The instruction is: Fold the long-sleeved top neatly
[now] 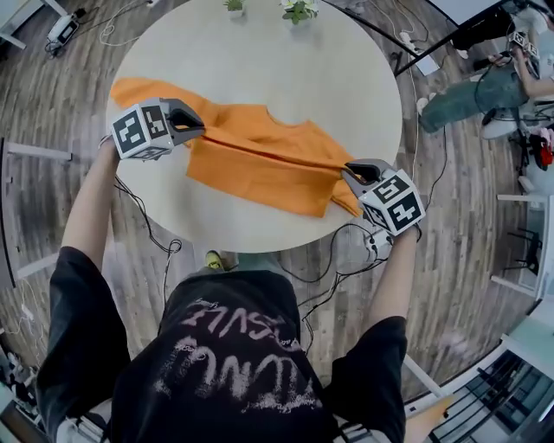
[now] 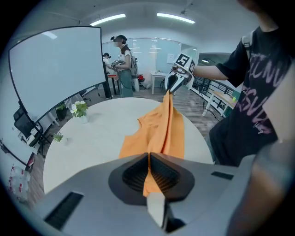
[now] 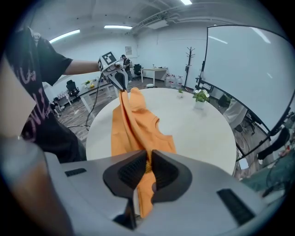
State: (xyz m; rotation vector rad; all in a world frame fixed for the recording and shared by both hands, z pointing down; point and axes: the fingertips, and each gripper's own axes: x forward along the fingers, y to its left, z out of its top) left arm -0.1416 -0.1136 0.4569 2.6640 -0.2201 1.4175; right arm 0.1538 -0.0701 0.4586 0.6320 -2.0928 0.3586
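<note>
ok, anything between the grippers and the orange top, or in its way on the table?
Nothing visible. The left gripper and right gripper are shut on the orange top, stretched between them. The table around it is bare; two small plants stand at its far edge, apart from the fabric.

The scene is taken from above in the head view, looking steeply down over the person's shoulders onto the whole round table. The left gripper view is set close behind the jaws of the left gripper and aimed along the orange top at the right gripper. The right gripper view is faced the opposite way (each gripper is caught by the other's camera). The table, the top and the small plants at its far edge are shared by all three views.
</note>
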